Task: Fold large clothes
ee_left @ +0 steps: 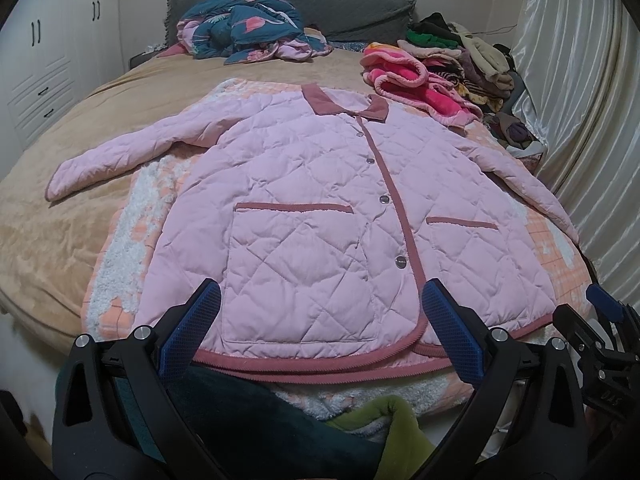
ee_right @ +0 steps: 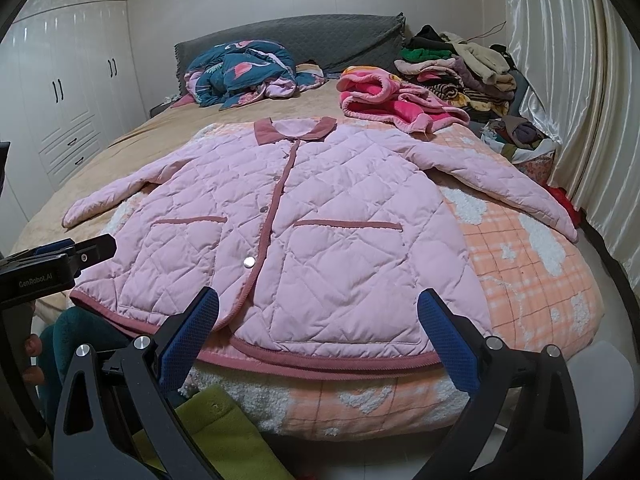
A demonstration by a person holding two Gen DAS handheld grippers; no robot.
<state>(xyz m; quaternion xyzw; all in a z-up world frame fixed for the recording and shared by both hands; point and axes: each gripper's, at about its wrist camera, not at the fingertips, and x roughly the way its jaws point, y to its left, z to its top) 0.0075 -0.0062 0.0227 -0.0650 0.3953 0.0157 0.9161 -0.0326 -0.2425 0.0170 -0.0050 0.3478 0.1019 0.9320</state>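
Observation:
A pink quilted jacket (ee_left: 312, 208) (ee_right: 304, 220) lies flat and buttoned on the bed, collar towards the headboard, both sleeves spread out. It has dark pink trim and two front pockets. My left gripper (ee_left: 320, 312) hovers open just above the hem, left of the button line. My right gripper (ee_right: 320, 316) is open too, over the hem by the right pocket. Neither holds anything. The right gripper (ee_left: 600, 320) shows at the left wrist view's right edge, and the left gripper (ee_right: 76, 254) at the right wrist view's left edge.
The jacket rests on an orange checked blanket (ee_right: 532, 280) over a tan bedspread (ee_left: 72, 208). A teal duvet heap (ee_left: 244, 28), a bright pink fleece (ee_right: 384, 100) and a clothes pile (ee_right: 464, 68) lie near the headboard. Curtain (ee_right: 580, 100) at right, wardrobe (ee_right: 68, 92) at left.

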